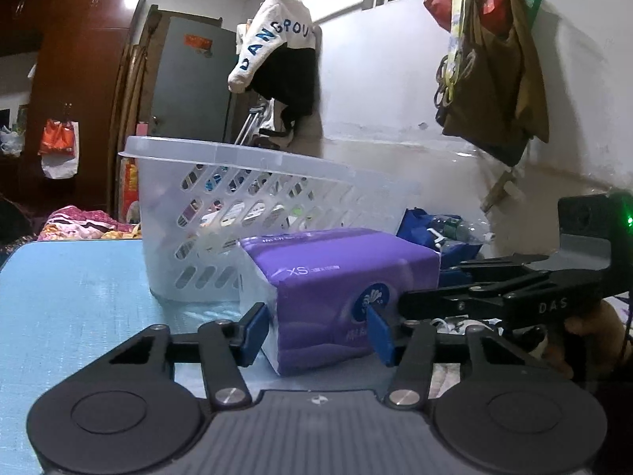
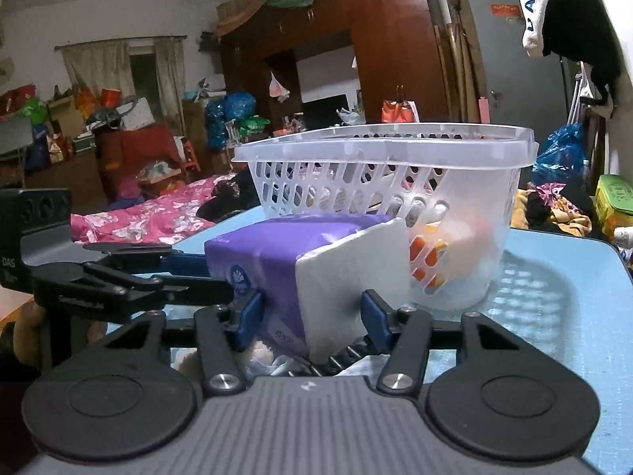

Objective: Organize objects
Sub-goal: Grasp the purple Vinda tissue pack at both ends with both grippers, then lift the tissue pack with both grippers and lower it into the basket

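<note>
— What are the two grippers doing right now?

— Both are on the same thing. The left gripper point(image 1: 318, 330) has a purple tissue pack point(image 1: 340, 293) between its blue pads point(image 1: 253, 332), one pad against the pack's white end, the other on the purple face with the round logo. It looks clenched on the pack.

— And the right one?

— The right gripper point(image 2: 310, 322) comes at the pack from the other side. Its jaws straddle the near corner, one pad on the purple side, the other pressed to the white end panel. So it is grasping the tissue pack too.

— Where does the pack sit?

— On the pale blue table point(image 1: 71, 301), near its edge, reaching forward from both sets of jaws. Just beyond the jaws, right behind the pack, stands a clear plastic basket point(image 1: 245, 213) with slotted walls. From the left gripper's camera the pack's far end appears to touch the basket wall; I cannot tell whether it really does.

— Anything in the basket?

— Something orange point(image 2: 429, 259) shows through the slots on the right gripper's side; the rest is too blurred to name.

— Can each gripper see the other?

— Yes. The right gripper's black linkage point(image 1: 510, 289) reaches in beside the left jaws.
</note>
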Tool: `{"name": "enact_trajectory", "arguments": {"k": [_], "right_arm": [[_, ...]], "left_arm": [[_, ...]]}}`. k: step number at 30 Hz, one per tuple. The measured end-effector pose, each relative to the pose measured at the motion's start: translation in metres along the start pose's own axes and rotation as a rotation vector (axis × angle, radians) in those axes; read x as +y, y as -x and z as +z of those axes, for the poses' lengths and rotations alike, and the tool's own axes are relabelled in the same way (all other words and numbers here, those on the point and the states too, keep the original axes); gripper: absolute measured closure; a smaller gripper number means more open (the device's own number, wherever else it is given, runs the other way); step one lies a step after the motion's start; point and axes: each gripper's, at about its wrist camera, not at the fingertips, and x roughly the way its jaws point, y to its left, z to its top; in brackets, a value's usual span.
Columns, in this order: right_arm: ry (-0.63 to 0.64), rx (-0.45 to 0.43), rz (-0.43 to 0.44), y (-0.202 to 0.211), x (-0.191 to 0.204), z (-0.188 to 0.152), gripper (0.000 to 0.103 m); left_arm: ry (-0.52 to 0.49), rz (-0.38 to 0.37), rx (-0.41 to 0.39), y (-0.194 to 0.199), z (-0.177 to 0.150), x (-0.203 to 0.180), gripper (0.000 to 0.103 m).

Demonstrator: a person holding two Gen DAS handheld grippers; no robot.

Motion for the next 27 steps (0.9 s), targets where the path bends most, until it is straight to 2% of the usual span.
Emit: {"name": "enact_trajectory", "arguments": {"k": [3,12,27], "right_arm": [[0.009,-0.016,-0.004,0.004,0.003,0.000,0.048],[0.063,-0.062,-0.028,0.012,0.013,0.005,0.054],[0.133,-0.158,-0.042,0.029,0.032,0.013,0.056]], "left_arm": [[0.002,0.000,-0.017,0.004,-0.001,0.002,0.058],[-0.033,0.011,-0.057,0.017,0.003,-0.008,0.065],[-0.135,0.064,-0.178,0.053,0.012,-0.040,0.065]]}}
